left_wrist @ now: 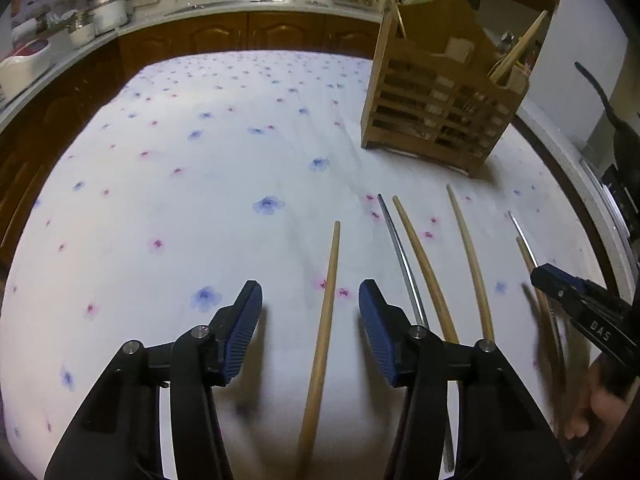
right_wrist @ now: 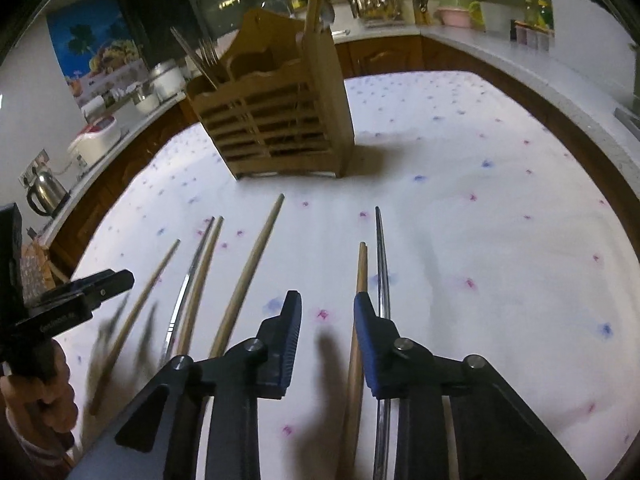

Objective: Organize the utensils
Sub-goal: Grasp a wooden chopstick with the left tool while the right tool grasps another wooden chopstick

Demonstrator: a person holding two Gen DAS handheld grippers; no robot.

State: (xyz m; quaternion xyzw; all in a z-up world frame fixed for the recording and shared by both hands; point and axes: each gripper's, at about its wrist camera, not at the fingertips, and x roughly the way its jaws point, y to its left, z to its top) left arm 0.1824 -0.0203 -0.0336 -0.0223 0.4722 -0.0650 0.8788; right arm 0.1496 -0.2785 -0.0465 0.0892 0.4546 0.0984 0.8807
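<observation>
1. Left wrist view: left gripper (left_wrist: pixel 310 304) open astride a wooden chopstick (left_wrist: pixel 322 328) on the tablecloth (left_wrist: pixel 160 160); centre it before closing
2. Right gripper (right_wrist: pixel 327 314) open, nothing gripped, beside the wooden-and-steel pair (right_wrist: pixel 360 320); shift right, then carry to the wooden holder (right_wrist: pixel 276 120)

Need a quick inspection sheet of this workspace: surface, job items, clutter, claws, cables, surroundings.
Surface: white cloth with blue and pink flowers covering the table.
Job's things: slatted wooden utensil caddy upright, some sticks already in it; wooden chopsticks and metal chopsticks lying loose in front of it.
Clutter: nothing seen.
Grippers: left claw open, straddling one wooden chopstick; right claw open over the wood-and-metal pair.
Cables: nothing seen.
Surroundings: kitchen counter with brown cabinets, steel kettle, pots.
</observation>
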